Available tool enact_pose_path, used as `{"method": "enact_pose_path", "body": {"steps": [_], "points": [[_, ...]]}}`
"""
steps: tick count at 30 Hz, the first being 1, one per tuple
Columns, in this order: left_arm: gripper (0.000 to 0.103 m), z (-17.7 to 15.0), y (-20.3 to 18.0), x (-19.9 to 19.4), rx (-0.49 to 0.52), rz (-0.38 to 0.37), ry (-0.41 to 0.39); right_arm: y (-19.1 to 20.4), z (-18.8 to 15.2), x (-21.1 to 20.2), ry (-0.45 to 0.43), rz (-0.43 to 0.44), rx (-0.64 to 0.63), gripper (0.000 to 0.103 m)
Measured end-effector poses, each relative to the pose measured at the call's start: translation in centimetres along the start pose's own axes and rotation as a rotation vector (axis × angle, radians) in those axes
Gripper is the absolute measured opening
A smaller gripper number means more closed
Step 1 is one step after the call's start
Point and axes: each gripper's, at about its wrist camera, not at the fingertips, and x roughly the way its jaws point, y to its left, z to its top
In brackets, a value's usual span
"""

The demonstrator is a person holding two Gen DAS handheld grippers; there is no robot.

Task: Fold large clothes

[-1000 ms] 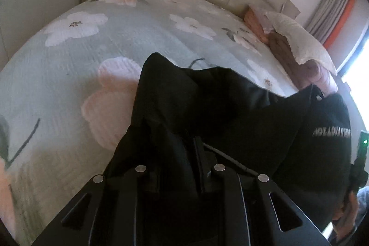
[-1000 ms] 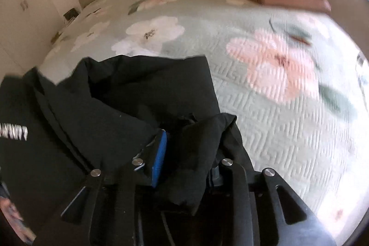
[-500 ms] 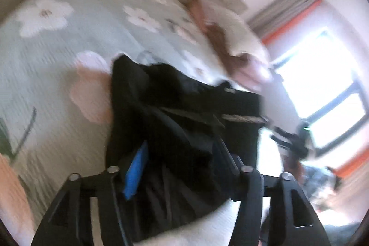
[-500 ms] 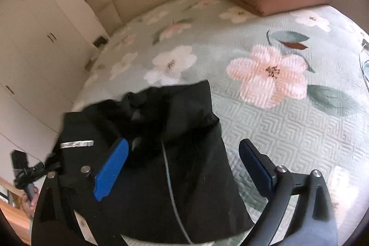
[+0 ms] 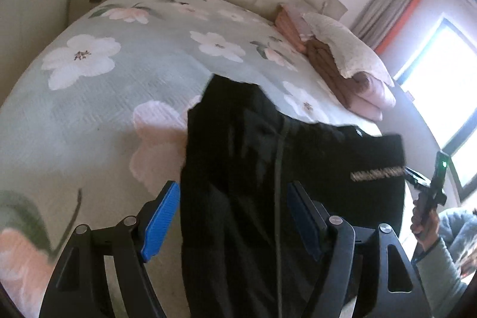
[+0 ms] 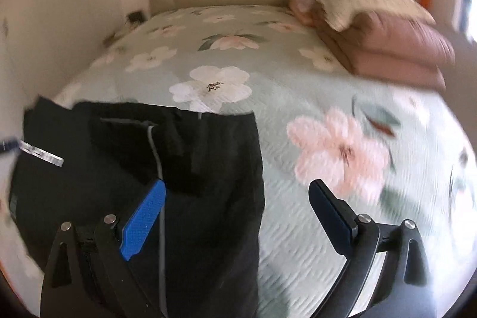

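Black garment (image 5: 253, 169) lies folded on flowered bed cover (image 5: 119, 97), near bed's foot edge, white lettering strip at 3 o'clock in left view. Left gripper (image 5: 235, 216) jaws just opening, now spread, garment below between blue pads, unpinched. Right gripper (image 6: 238, 216) jaws just opened, spread wide above garment's edge. Pillow stack (image 6: 375, 29) at 1 o'clock.

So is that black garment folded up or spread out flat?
Folded: the black garment lies on the bed doubled over itself, in layers.
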Motion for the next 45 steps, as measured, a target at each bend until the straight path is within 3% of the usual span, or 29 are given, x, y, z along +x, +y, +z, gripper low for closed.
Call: {"method": "enact_pose_path", "body": {"steps": [4,6,7,8,9,10,13,18,19,21,23,27,29,31,33,35,37,38,41,43,44,45], "points": [[0.075,1.7,2.9,4.0,-0.137,-0.122,0.070,-0.1,1.6,4.3,0.039,0.032,-0.068,0.099],[0.075,1.9,4.3,5.9,-0.223,-0.237,0.116,-0.7,2.0,6.7,0.108,0.131,-0.035,0.098],[0.075,1.9,4.5,6.2,-0.244,-0.257,0.116,-1.1,2.0,7.8,0.141,0.188,0.007,0.083],[0.056,1.8,4.4,6.2,-0.242,-0.245,0.104,-1.4,1.7,8.1,0.145,0.225,0.037,0.065],[0.020,1.8,3.5,5.6,-0.193,-0.187,0.074,-1.4,1.5,7.9,0.142,0.217,0.045,0.034],[0.014,1.7,2.8,5.2,-0.157,-0.163,0.060,-1.3,1.3,7.2,0.120,0.178,0.040,0.025],[0.012,1.2,-0.5,1.4,-0.034,-0.055,-0.053,-0.3,0.7,3.2,0.007,0.063,-0.005,0.016],[0.012,3.3,-4.0,-4.7,0.023,-0.037,-0.235,0.7,3.6,-4.3,-0.175,-0.096,-0.047,0.015],[0.012,4.5,-4.9,-5.4,0.037,-0.003,-0.276,1.0,4.9,-5.3,-0.213,-0.138,-0.052,0.015],[0.012,6.5,-5.7,-5.9,0.035,0.042,-0.335,1.3,7.3,-6.0,-0.257,-0.199,-0.053,0.015],[0.012,8.6,-5.7,-4.6,0.001,0.071,-0.357,1.5,9.6,-4.1,-0.248,-0.258,-0.050,0.015],[0.013,10.6,-3.8,2.1,-0.017,0.196,-0.267,2.3,10.9,4.4,-0.103,-0.347,-0.089,0.015],[0.013,10.1,-2.1,6.9,-0.029,0.261,-0.173,2.0,9.9,10.1,0.020,-0.362,-0.081,0.016],[0.017,8.2,0.2,12.2,-0.041,0.311,-0.033,1.7,7.8,15.7,0.172,-0.319,-0.067,0.020],[0.021,7.1,1.7,14.3,-0.074,0.283,0.027,2.0,5.8,19.1,0.252,-0.268,-0.071,0.023],[0.022,7.3,2.2,14.2,-0.091,0.270,0.024,2.4,5.7,19.1,0.224,-0.288,-0.090,0.025],[0.023,7.6,3.1,14.8,-0.113,0.243,0.056,1.5,5.7,19.5,0.238,-0.254,-0.048,0.025],[0.024,8.0,4.1,14.8,-0.155,0.200,0.067,1.0,5.7,19.6,0.241,-0.238,-0.024,0.027],[0.025,7.7,6.0,12.7,-0.288,0.034,0.034,-1.0,5.5,18.0,0.222,-0.178,0.073,0.048],[0.039,7.1,8.3,9.8,-0.402,-0.077,-0.035,-2.1,5.3,16.0,0.186,-0.132,0.132,0.053],[0.050,6.8,8.9,7.8,-0.415,-0.037,-0.088,-2.6,5.1,14.0,0.149,-0.102,0.161,0.053],[0.050,6.7,8.7,5.9,-0.392,0.034,-0.132,-3.0,5.0,12.1,0.109,-0.074,0.176,0.053]]}}
